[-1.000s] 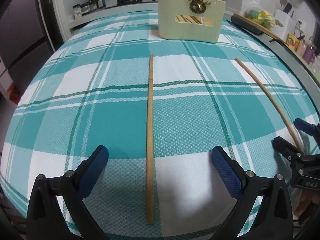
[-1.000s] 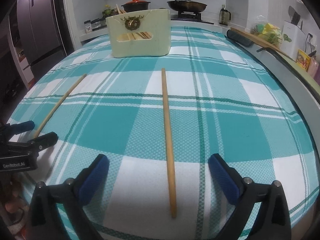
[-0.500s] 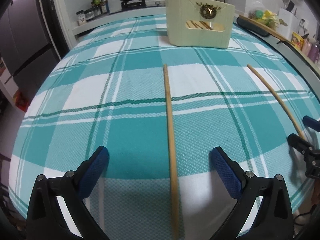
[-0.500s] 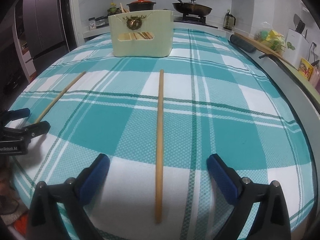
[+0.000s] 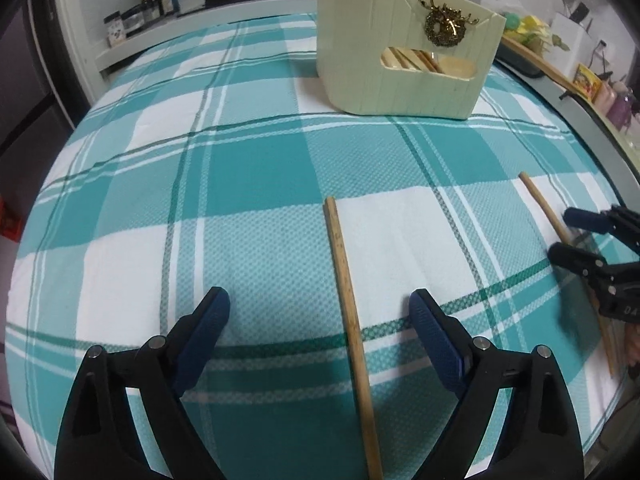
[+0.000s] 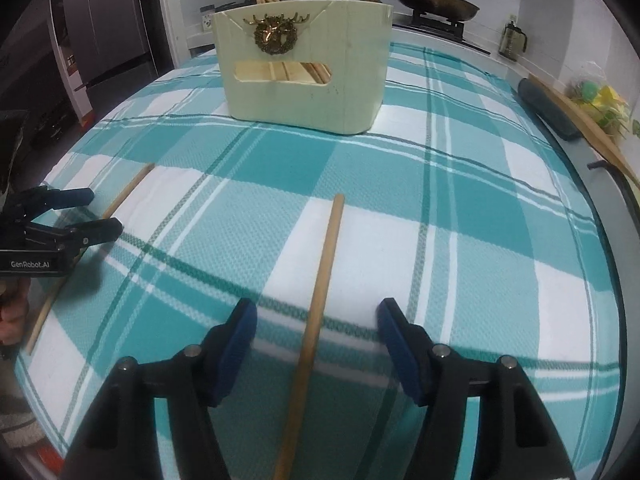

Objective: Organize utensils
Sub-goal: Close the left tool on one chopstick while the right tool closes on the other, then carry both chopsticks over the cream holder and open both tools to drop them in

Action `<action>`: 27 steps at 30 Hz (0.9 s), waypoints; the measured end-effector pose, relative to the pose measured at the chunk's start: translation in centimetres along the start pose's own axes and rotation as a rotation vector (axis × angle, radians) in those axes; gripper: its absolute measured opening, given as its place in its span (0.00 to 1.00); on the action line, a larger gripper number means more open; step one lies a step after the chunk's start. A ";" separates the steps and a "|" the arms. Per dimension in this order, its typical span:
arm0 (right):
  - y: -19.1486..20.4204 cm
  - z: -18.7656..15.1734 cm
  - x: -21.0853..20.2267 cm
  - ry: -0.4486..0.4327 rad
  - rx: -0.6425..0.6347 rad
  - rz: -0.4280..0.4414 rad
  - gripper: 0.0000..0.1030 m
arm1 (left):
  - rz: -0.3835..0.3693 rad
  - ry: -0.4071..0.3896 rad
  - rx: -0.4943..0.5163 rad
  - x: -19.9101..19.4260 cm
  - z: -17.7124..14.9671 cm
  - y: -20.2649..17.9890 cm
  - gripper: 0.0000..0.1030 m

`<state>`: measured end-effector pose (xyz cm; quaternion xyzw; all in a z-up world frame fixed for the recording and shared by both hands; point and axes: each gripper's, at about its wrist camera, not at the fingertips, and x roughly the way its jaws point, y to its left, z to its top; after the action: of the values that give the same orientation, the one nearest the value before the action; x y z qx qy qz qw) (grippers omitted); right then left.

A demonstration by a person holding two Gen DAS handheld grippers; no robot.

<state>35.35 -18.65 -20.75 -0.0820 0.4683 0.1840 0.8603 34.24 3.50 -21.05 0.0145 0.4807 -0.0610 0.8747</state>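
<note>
Some sticks already stand in the cream wooden holder (image 6: 304,68); two bamboo chopsticks (image 5: 350,320) (image 6: 316,320) lie before it, each straddled by spread, empty left gripper (image 5: 320,320) and right gripper (image 6: 316,328).

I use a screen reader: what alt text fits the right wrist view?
The open right gripper straddles a long wooden chopstick lying on a teal plaid tablecloth. Beyond stands a cream wooden utensil box; at left, the left gripper flanks a second chopstick.
</note>
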 end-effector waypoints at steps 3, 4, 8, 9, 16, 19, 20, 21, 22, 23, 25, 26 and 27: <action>-0.2 1.9 1.1 0.009 -0.019 0.010 0.63 | -0.025 0.007 0.004 0.3 0.8 0.3 0.84; -0.1 2.4 1.5 0.013 -0.030 0.007 0.63 | -0.026 0.006 0.008 0.3 1.0 0.2 0.77; 0.3 4.4 2.4 0.019 -0.036 0.012 0.22 | -0.035 -0.007 0.030 0.6 2.0 -0.3 0.27; 0.3 4.8 2.7 0.025 -0.024 0.019 0.08 | -0.044 -0.012 0.033 0.8 2.3 -0.4 0.18; -0.4 6.5 1.8 -0.012 0.080 0.083 0.07 | -0.098 -0.075 -0.040 -1.8 3.4 0.4 0.04; -0.3 7.2 -1.7 -0.086 0.090 0.114 0.07 | -0.114 -0.156 -0.055 -5.4 3.9 0.5 0.04; -0.2 7.4 -3.2 -0.111 0.090 0.122 0.07 | -0.120 -0.186 -0.059 -6.7 4.1 0.6 0.04; -0.1 7.7 -4.5 -0.136 0.089 0.132 0.07 | -0.129 -0.218 -0.063 -8.2 4.2 0.7 0.04; 0.1 7.8 -6.0 -0.163 0.087 0.142 0.07 | -0.137 -0.248 -0.067 -9.5 4.2 0.7 0.04; 0.4 7.9 -7.6 -0.192 0.081 0.148 0.07 | -0.147 -0.277 -0.070 -10.9 4.2 0.8 0.04; 1.1 8.0 -10.9 -0.254 0.065 0.160 0.07 | -0.165 -0.334 -0.074 -13.5 4.1 0.9 0.04; 1.4 7.9 -12.2 -0.279 0.059 0.165 0.07 | -0.172 -0.360 -0.074 -14.7 3.9 0.9 0.04; 1.7 7.8 -13.5 -0.306 0.053 0.166 0.07 | -0.178 -0.386 -0.074 -15.8 3.6 0.8 0.04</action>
<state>34.02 -17.89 -5.14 0.0086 0.3416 0.2523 0.9053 29.01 5.45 -5.80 -0.0720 0.3056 -0.1222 0.9415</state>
